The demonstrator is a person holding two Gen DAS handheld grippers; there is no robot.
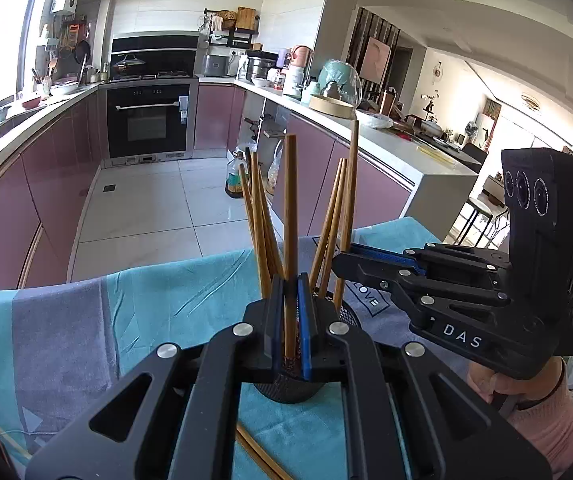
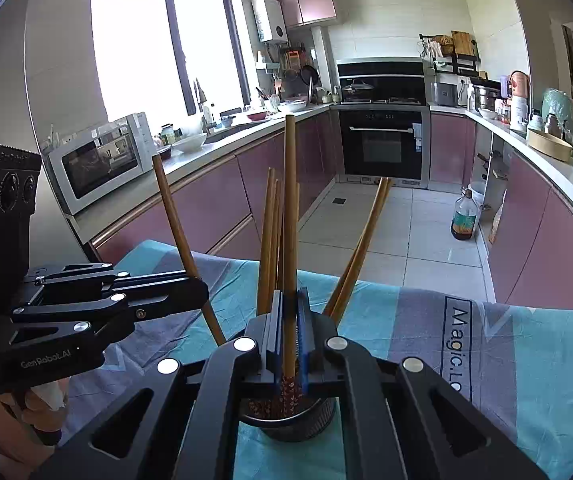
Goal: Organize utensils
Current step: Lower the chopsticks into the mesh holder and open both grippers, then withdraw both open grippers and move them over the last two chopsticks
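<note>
**Mia:** How far along is the tidy-up?

**Ben:** Well along, it looks. Nearest the left camera, two loose brown wooden chopsticks (image 1: 258, 456) lie flat on the blue and grey tablecloth (image 1: 146, 300), so those are left to do. Just past them stands the round black mesh cup (image 1: 286, 390), with a bunch of brown chopsticks (image 1: 258, 220) leaning in it.

**Mia:** And the grippers?

**Ben:** The left gripper (image 1: 291, 292) has its jaws pinched narrow on one upright chopstick (image 1: 290, 208), low end down at the cup. The right gripper (image 2: 291, 304) is pinched the same way on another tall chopstick (image 2: 290, 220), and its patterned end sits inside the cup (both are likely about to be let go).

**Mia:** Is there room to move?

**Ben:** It is tight at the cup. The two grippers are near each other, and the leaning sticks fan out both ways. Further off the cloth ends at the table edge. Past that is open white tiled floor (image 2: 426, 220), with pink cupboards (image 1: 46, 184) well apart.
</note>
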